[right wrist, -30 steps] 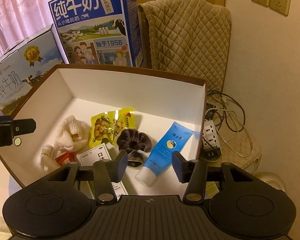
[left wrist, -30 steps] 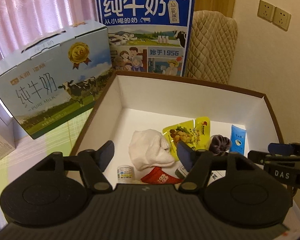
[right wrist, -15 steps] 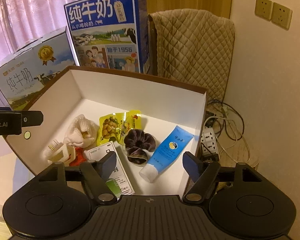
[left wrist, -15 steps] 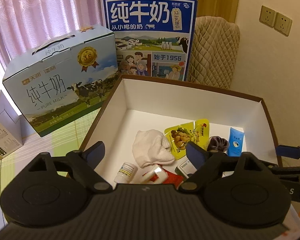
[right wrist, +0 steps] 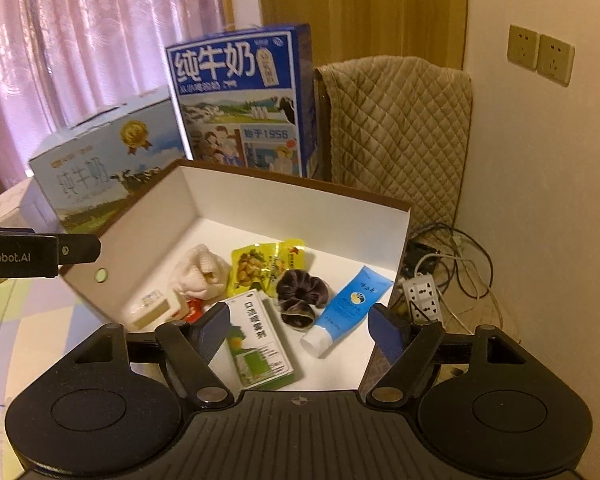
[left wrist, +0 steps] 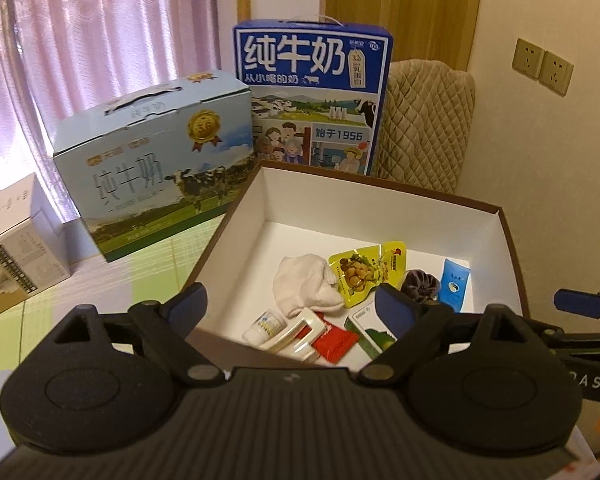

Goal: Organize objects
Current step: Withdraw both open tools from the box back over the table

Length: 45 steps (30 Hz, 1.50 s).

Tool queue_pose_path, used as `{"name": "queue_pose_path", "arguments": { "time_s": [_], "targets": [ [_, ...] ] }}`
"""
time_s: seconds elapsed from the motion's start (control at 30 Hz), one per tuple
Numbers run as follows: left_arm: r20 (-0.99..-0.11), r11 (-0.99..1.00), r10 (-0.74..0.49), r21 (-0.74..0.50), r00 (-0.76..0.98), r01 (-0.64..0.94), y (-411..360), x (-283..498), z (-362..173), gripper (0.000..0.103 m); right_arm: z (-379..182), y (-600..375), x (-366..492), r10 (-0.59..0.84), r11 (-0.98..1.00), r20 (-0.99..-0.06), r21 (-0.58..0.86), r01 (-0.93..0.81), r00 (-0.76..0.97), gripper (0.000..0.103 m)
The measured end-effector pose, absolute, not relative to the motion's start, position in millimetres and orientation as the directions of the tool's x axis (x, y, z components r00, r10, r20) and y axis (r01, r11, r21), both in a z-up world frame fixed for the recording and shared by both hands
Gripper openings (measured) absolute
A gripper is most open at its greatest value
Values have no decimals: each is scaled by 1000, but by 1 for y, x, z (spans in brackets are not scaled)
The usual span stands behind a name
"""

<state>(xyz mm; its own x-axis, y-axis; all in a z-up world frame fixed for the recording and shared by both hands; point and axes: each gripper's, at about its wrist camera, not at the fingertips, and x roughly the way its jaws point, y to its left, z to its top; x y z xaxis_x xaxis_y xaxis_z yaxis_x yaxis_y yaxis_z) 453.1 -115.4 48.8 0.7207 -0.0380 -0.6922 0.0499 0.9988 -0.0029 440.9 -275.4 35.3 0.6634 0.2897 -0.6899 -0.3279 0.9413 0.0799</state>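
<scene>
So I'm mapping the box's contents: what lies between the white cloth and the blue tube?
The yellow snack packet and dark scrunchie, clearest in the right wrist view.

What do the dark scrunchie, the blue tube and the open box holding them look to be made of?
Scrunchie: likely velvet, a dark gathered ring with a soft sheen on its folds. Blue tube: probably soft plastic, smooth and glossy, with a flat crimped end and a white cap. Open box: looks like rigid cardboard, with matte white inner walls and a brown rim.
</scene>
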Motion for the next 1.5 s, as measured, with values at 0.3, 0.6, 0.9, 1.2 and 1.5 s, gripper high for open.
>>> {"name": "queue_pose_path", "arguments": {
  "time_s": [0.3, 0.6, 0.9, 1.2, 1.5],
  "targets": [
    [-675, 999, -31, -34, 737, 11, -96, 394, 62, 89, 49, -271, 398, 328, 921, -678, 76, -381, 658, 73],
    [-674, 997, -21, -71, 738, -37, -74, 338, 64, 89, 49, -255, 354, 348, 898, -690, 52, -437, 634, 73],
    [-692, 992, 20, -75, 722, -100, -44, 293, 58, 89, 39, -231, 322, 395, 859, -716, 66, -507, 575, 73],
    [-712, 987, 52, -69, 700, -143, -19, 263, 50, 89, 32, -206, 300, 425, 828, -731, 74, -556, 534, 73],
    [-743, 984, 70, -56, 666, -166, 1, 241, 34, 89, 17, -190, 285, 442, 815, -754, 110, -569, 487, 73]
  ]
}}
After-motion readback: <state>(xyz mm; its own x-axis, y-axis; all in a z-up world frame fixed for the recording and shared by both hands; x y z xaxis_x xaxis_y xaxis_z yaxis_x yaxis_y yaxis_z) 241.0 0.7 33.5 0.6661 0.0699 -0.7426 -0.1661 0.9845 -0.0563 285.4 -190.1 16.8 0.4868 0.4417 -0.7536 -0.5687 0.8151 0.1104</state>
